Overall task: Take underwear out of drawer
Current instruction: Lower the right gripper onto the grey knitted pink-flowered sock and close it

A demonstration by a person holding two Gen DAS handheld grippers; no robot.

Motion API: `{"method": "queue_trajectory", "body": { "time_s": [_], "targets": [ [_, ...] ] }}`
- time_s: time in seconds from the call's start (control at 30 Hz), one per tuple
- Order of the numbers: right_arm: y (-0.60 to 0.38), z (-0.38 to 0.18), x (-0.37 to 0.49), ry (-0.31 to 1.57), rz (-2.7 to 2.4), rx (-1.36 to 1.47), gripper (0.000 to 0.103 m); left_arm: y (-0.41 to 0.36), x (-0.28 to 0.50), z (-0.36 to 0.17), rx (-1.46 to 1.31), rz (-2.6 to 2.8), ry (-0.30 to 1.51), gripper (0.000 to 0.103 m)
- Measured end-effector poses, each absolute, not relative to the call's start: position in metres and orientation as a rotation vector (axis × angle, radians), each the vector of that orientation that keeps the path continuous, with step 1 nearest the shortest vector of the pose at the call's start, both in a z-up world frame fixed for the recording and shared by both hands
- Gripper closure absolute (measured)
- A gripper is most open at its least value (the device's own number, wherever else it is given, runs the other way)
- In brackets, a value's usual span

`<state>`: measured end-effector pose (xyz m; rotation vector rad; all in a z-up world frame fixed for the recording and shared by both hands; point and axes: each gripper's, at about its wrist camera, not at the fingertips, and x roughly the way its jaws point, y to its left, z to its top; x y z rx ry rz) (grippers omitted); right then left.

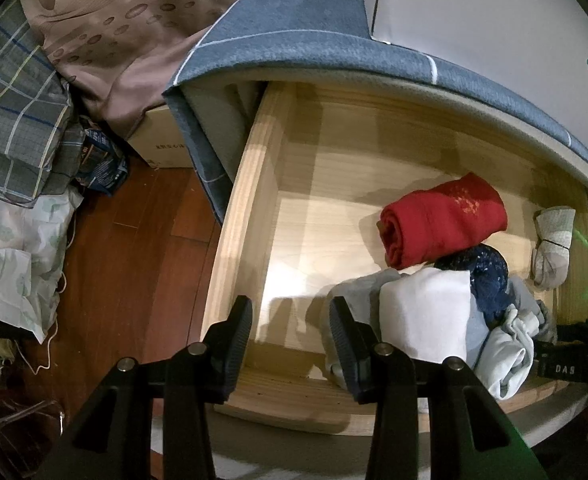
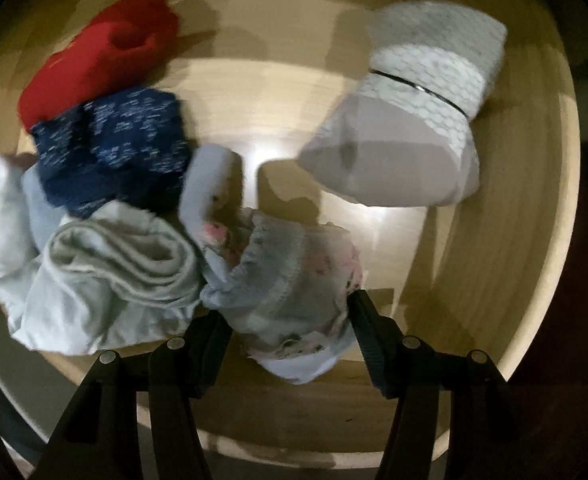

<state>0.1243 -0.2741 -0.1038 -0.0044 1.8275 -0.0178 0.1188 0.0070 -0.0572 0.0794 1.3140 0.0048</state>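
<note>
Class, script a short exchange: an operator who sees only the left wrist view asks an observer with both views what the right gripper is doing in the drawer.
Operator: What is under the right gripper?
Observer: The floral underwear, pale with pink print, lies between the fingers of the right gripper.
Operator: Is it gripped?
Observer: The fabric reaches both fingers, but blur hides whether the pads press.

Rolled underwear [image 2: 289, 280] in open drawer [image 1: 249, 184]
</note>
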Motion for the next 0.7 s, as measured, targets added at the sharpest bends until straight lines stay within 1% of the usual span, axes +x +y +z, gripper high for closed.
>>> {"method": "queue_trajectory", "body": {
  "time_s": [0.07,0.13,0.17,0.23,0.33,0.43,0.7],
  "targets": [
    [-0.28,-0.105,0.124,1.83,-0.031,0.021,0.053,0.007,0.118,-0.057,0.081,0.006,1.314,0.062],
    [-0.286,-0.103,0.125,1.816,-0.055,0.034,0.061,0.007,0.118,-0.058,0.081,0.007,1.315,0.062],
    [-0.288,-0.102,0.128,1.812,-0.064,0.036,0.062,0.007,0.118,-0.058,0.082,0.007,1.315,0.062],
    [-0.292,-0.1,0.129,1.802,-0.078,0.049,0.07,0.006,0.118,-0.058,0.085,0.008,1.314,0.062],
    [-0.299,-0.097,0.131,1.796,-0.095,0.079,0.076,0.005,0.118,-0.059,0.09,0.006,1.317,0.062],
    [-0.306,-0.096,0.128,1.802,-0.093,0.08,0.078,0.005,0.118,-0.059,0.093,0.001,1.321,0.062],
    [-0.321,-0.088,0.119,1.795,-0.076,0.129,0.079,0.006,0.119,-0.06,0.055,-0.045,1.345,0.062]
  ]
}}
